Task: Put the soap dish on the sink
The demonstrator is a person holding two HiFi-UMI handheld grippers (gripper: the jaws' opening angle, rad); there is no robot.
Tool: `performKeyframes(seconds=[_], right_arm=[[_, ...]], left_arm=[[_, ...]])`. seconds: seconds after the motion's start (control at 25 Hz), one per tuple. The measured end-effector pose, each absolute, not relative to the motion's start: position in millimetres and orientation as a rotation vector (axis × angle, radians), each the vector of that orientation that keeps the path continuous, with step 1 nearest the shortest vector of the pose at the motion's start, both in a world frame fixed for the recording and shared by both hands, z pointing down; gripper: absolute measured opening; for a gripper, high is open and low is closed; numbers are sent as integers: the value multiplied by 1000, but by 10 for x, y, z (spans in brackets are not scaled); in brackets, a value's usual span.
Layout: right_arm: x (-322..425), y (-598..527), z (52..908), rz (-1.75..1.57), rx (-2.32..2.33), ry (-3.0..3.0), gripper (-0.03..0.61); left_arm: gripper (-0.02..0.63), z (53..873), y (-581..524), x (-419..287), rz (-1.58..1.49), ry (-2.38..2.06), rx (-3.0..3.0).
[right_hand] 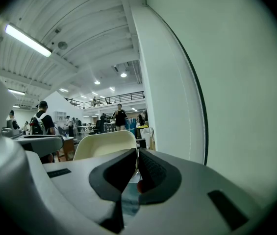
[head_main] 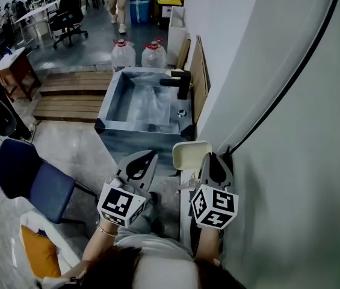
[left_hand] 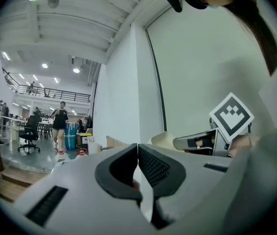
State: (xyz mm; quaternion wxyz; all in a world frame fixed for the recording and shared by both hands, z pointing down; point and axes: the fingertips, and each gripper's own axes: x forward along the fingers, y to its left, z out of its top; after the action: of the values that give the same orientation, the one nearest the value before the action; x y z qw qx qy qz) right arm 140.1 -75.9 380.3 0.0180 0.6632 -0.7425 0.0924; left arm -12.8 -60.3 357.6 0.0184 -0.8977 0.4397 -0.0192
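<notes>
In the right gripper [right_hand: 137, 153]: dish [right_hand: 104, 145], cream, shallow, with rounded corners. The jaws are closed to a slit on its near right rim, and most of the dish sticks out to the left of the tips.
Dish position: in the air, just beside the white wall, short of the sink [head_main: 111, 98] and apart from it. It is roughly level, as far as the head view shows.
Left gripper [left_hand: 138, 148]: jaws tip to tip with nothing between them. It is held just left of the dish, not touching it.
Sink: grey basin ahead with something clear inside, film or water (cannot tell which). A black tap [head_main: 179, 83] stands on the right rim.
Handling (judged): looks like moulded plastic, so light and stiff. The surface is smooth and likely slippery in the jaws. An edge pinch leaves the body cantilevered, so it may pivot if swung fast.
Where to hold (judged): the rim is the only part thin enough for the jaws to span. A bite at the middle of a long side would balance better than one at a corner.
Placement (judged): the flat rim by the tap looks narrow. Set the dish down level and let go only once the base rests.
Risk (judged): a drop would probably not break it, but it could slide into the basin.
</notes>
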Motion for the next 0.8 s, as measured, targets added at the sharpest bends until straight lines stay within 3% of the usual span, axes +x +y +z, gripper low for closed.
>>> performKeyframes(seconds=[0.8], right_arm=[[1343,-1664,3895,281,2012,-2300,37]], left_arm=[[9,3641,-1459,-100,-83,1356,-2809]])
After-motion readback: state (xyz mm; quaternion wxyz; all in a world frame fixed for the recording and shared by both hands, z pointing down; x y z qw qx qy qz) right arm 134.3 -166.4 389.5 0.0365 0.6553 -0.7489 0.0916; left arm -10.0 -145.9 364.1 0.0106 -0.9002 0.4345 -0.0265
